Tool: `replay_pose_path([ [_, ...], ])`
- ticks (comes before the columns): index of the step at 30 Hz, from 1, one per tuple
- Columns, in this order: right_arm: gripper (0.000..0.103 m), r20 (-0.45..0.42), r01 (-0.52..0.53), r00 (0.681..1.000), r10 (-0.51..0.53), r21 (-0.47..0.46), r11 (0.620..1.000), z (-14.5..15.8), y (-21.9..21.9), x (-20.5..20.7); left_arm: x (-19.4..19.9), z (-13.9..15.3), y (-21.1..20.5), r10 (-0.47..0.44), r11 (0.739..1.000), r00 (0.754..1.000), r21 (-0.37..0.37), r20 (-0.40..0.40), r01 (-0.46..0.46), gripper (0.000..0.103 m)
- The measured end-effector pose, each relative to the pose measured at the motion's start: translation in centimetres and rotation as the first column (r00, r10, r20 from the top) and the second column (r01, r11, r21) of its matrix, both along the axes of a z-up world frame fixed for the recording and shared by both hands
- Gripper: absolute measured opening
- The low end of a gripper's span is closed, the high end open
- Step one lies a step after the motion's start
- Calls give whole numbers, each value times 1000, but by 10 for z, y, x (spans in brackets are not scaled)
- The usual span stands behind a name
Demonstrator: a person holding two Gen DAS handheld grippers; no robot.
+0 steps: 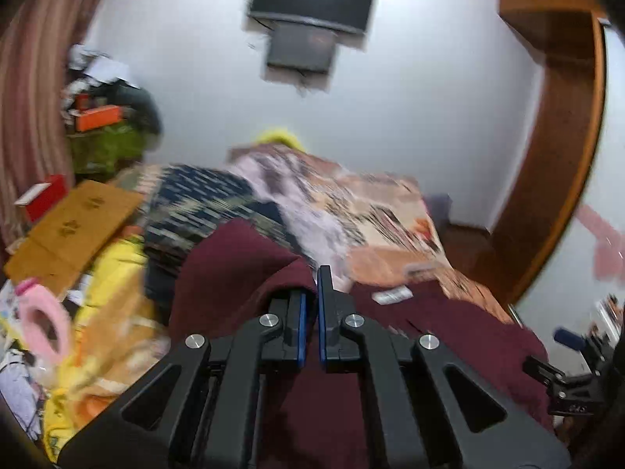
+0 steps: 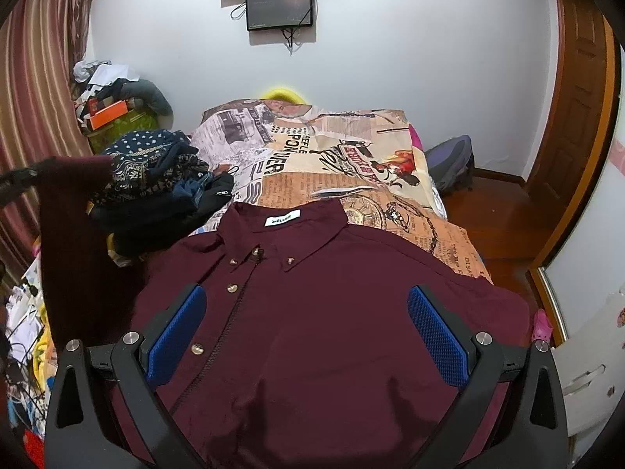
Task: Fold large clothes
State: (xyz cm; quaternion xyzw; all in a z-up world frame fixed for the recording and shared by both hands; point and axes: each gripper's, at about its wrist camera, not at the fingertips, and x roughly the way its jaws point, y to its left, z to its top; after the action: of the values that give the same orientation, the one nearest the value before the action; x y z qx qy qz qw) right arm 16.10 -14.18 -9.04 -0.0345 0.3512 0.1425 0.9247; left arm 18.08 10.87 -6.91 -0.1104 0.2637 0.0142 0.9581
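Patterned bedsheet (image 2: 351,164) lying across bed; stack of dark folded clothes (image 2: 156,179) sitting at 9 o'clock; two wall screens (image 2: 279,6) hanging at 12; backpack (image 2: 449,164) leaning at 3.

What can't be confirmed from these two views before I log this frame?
- Left wrist view: motion blur smears the patterned bedspread and the white collar label; its text is unreadable.
- Left wrist view: the left tool is shut on the maroon button-up shirt, but its own body hides how much fabric is pinched.
- Right wrist view: the shirt's lower hem is cut off by the bottom edge and the open right tool.
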Motion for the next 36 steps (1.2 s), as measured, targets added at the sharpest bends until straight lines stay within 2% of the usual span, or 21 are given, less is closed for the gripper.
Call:
replay_pose_path([
  [5, 102, -14, -1, 1000, 1, -18, 1000, -6, -10, 2, 22, -32, -63, -140, 990, 984, -10, -114, 139, 3],
  [9, 102, -28, 9, 1000, -10, -30, 1000, -13, -19, 0, 32, -63, -107, -248, 968, 943, -18, -222, 250, 3],
  [12, 102, -42, 18, 999, -19, -35, 999, -16, -24, -1, 36, -89, -134, -318, 943, 895, -9, -313, 332, 3],
  [16, 102, -52, 26, 998, -28, -48, 999, -19, -28, -2, 30, -111, -154, -332, 931, 855, 8, -398, 365, 7],
  [18, 102, -54, 30, 998, -32, -54, 998, -20, -29, -1, 24, -114, -158, -331, 928, 848, 22, -414, 373, 11],
  [19, 102, -56, 30, 998, -34, -56, 998, -19, -29, 0, 22, -113, -157, -334, 926, 846, 23, -415, 376, 18],
  [21, 102, -54, 31, 998, -34, -55, 998, -19, -29, 0, 15, -110, -156, -343, 924, 847, 18, -406, 383, 34],
  [22, 102, -52, 30, 998, -33, -55, 998, -19, -28, 0, 9, -105, -156, -332, 926, 856, 36, -397, 376, 49],
  [23, 102, -47, 29, 998, -32, -55, 998, -17, -27, 0, 12, -103, -157, -319, 928, 863, 55, -392, 369, 60],
  [24, 102, -41, 28, 999, -30, -54, 998, -16, -25, 0, 7, -98, -156, -298, 932, 879, 85, -373, 352, 61],
  [28, 102, -11, 7, 1000, -7, -49, 999, -8, -17, 0, 5, -84, -142, -260, 941, 903, 118, -342, 316, 62],
  [29, 102, -4, -1, 1000, 0, -50, 999, -6, -13, 0, 6, -80, -138, -243, 946, 911, 126, -332, 298, 67],
  [32, 102, 22, -31, 999, 32, -58, 998, 0, -1, 0, 1, -66, -115, -167, 965, 944, 151, -283, 216, 70],
  [36, 102, 38, -87, 995, 90, -71, 994, 4, 22, 3, -10, -47, -76, -69, 981, 973, 162, -218, 106, 73],
])
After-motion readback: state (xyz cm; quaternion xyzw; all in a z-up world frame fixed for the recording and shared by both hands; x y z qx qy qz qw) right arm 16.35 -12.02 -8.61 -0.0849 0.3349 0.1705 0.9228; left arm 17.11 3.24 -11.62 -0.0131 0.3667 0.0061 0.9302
